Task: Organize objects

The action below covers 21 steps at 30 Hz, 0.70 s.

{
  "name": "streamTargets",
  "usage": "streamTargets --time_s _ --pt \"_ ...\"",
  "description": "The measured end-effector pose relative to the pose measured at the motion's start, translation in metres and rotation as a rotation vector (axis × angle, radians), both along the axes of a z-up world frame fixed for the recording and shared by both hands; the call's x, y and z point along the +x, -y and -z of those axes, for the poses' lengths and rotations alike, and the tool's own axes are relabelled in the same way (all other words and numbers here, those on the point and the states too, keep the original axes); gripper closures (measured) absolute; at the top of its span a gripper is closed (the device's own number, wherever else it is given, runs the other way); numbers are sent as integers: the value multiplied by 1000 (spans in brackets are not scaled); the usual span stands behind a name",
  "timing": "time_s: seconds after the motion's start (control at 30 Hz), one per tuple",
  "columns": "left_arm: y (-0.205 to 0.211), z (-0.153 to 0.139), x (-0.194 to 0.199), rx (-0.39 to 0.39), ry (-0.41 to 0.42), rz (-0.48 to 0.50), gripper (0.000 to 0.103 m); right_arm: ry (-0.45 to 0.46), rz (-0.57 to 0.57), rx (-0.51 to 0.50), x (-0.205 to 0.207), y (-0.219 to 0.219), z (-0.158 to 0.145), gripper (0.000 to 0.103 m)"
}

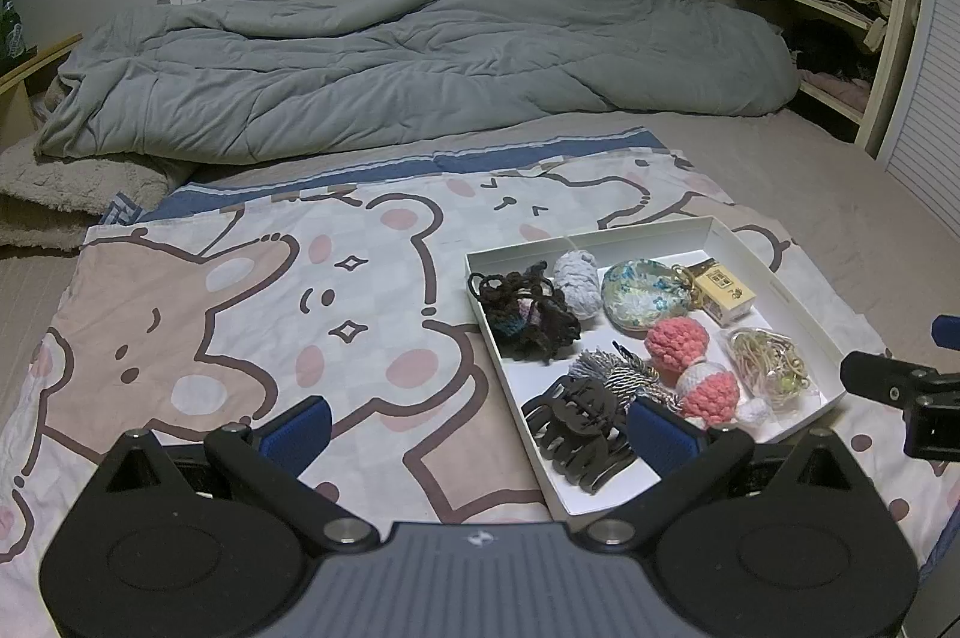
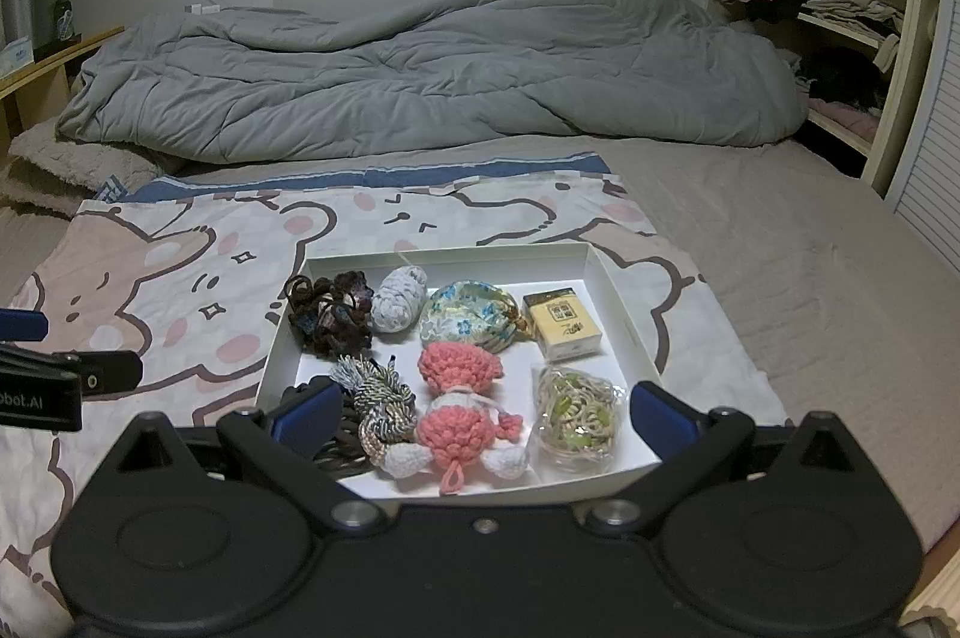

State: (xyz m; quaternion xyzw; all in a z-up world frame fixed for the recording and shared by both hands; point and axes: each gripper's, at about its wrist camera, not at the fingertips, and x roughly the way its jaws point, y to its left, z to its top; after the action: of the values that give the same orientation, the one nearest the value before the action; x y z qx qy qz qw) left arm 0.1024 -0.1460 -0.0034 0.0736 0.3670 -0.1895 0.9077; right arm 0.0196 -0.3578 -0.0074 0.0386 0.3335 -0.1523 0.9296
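One white tray (image 2: 624,320) sits on cartoon-print cloth (image 2: 180,290) before grey duvet (image 2: 420,80).

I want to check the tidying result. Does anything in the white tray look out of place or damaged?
Nothing stands out. The hair claw, pink crochet doll, yellow box and the other small items all lie inside the white tray; nothing looks spilled or broken. Both grippers are open and empty.

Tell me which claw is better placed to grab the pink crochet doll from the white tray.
Right. The right claw is open and centered on the pink crochet doll in the white tray. The left claw is open too, but sits off to the tray's left edge, nearer the black hair clip.
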Motion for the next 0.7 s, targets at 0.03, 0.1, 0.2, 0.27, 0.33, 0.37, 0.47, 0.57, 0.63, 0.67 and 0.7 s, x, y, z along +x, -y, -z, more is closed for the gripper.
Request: streamTargets --time_s 0.03,0.1,0.2,0.27,0.33,0.37,0.47,0.57,0.63,0.67,0.7 --pt "0 0 0 1 0 0 0 1 1 1 0 0 0 0" --pt "0 0 0 0 -1 0 0 2 2 2 0 -1 0 0" --pt "0 0 0 1 0 1 0 2 1 4 0 0 1 0" --pt "0 0 0 2 1 3 0 2 0 4 0 0 1 0" --pt "0 0 0 2 1 3 0 2 0 3 0 0 1 0" --pt "0 0 -1 2 2 4 0 2 0 3 0 0 1 0" --pt "1 0 -1 3 2 4 0 2 -2 3 0 0 1 0" --pt "1 0 -1 4 3 4 0 3 -2 5 0 1 2 0" --pt "2 -1 -2 5 4 5 0 2 -2 7 0 1 2 0" --pt "2 -1 -2 5 4 5 0 2 -2 8 0 1 2 0" --pt "2 -1 -2 5 5 6 0 2 -2 8 0 1 2 0"
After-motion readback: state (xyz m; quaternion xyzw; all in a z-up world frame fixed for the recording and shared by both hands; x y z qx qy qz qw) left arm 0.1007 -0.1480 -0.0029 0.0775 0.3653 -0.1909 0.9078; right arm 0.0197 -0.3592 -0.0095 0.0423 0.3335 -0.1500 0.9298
